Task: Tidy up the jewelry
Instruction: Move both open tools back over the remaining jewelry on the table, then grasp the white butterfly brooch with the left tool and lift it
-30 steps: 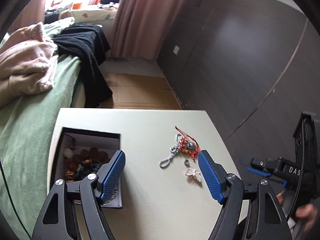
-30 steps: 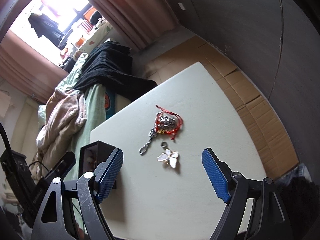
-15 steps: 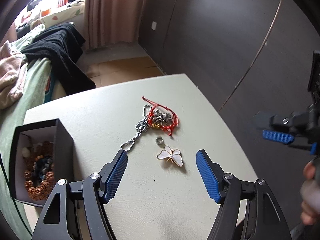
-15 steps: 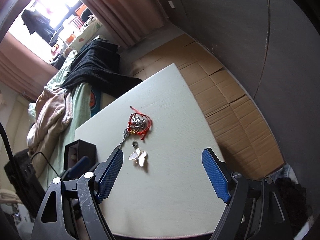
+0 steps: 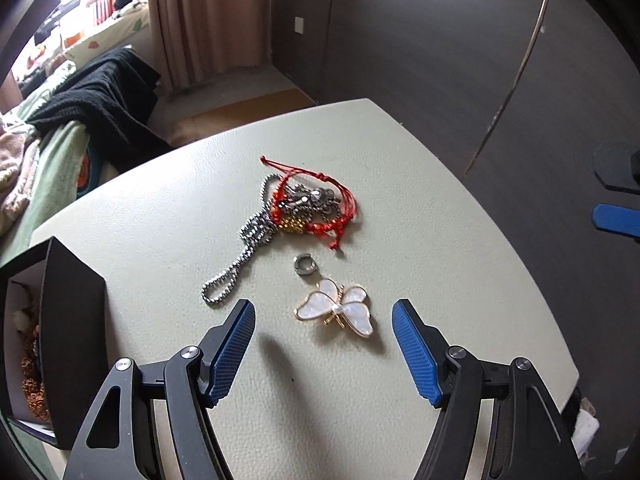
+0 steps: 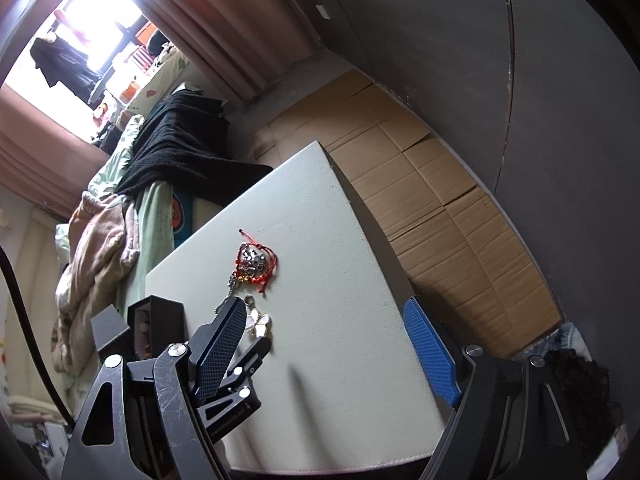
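1. The step in hand looks like the approach to a pickup: the left claw [image 5: 322, 344] hangs wide and empty over the pale counter [image 5: 460, 240], its blue pads either side of the butterfly brooch [image 5: 336, 307] without touching it.
2. The rest of the jewelry lies just beyond: a small silver ring [image 5: 305, 266] near the brooch, a steel ball chain [image 5: 244, 256] and a red cord bracelet [image 5: 320, 204] tangled with metal beads.
3. The black box [image 5: 60, 344] at the counter's left edge already holds beaded pieces (the likely destination, by my reading).
4. The right claw [image 6: 326, 344] is also wide and holds nothing; it sits over bare counter, with the loose pieces beyond its left pad.
5. Next, the left claw probably needs to drop until its pads flank the brooch at counter level, then close gently; the piece is flat and thin, so it could slip or skid.
6. No brand, label or writing can be read.
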